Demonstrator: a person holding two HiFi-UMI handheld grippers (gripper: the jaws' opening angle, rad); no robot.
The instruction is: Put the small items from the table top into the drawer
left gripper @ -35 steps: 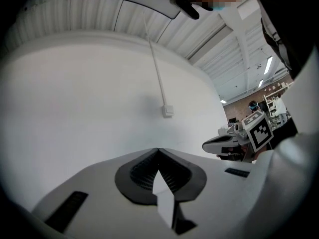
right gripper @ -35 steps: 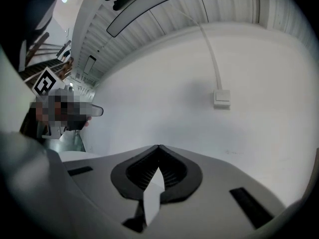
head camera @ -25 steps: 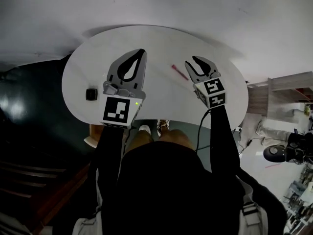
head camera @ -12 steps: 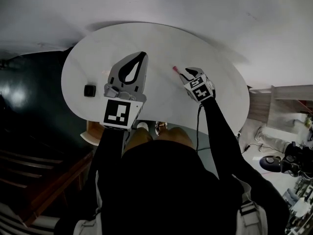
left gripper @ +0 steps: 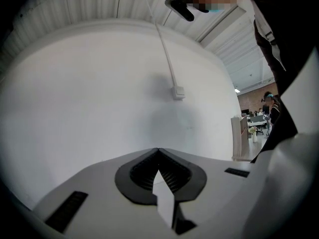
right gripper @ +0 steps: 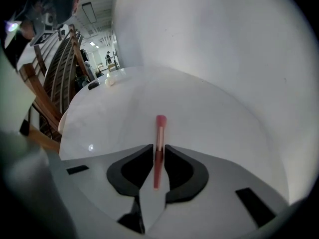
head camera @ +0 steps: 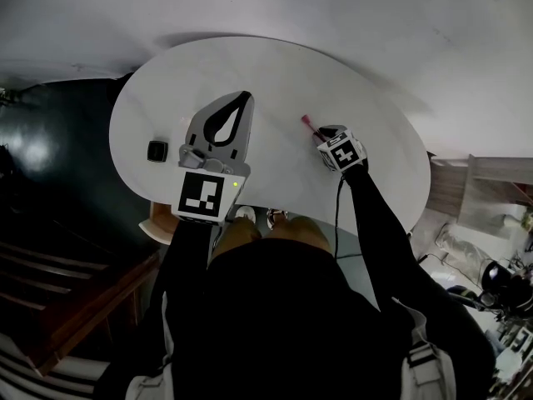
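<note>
A thin pink-red stick [right gripper: 160, 128] lies on the round white table [head camera: 266, 65], its far end pointing away from me [head camera: 306, 123]. My right gripper [right gripper: 159, 147] has come down over it, tilted steeply [head camera: 320, 133]. Its jaws have just been closing, and the pads now sit against both sides of the stick's near half. My left gripper [head camera: 241, 98] hovers level over the table's middle. It is shut with nothing between its tips [left gripper: 158, 150]. A small black square item [head camera: 156, 151] rests near the table's left edge.
In the right gripper view a dark item [right gripper: 93, 85] and a pale lump [right gripper: 110, 81] sit at the table's far edge. A wooden chair [right gripper: 45, 108] stands beside the table. A white wall [left gripper: 99, 83] is behind the table. No drawer shows.
My right gripper dropped from above the table down onto the pink-red stick and tipped steeply downward. Its jaws narrowed around the stick. The left gripper stayed where it was.
</note>
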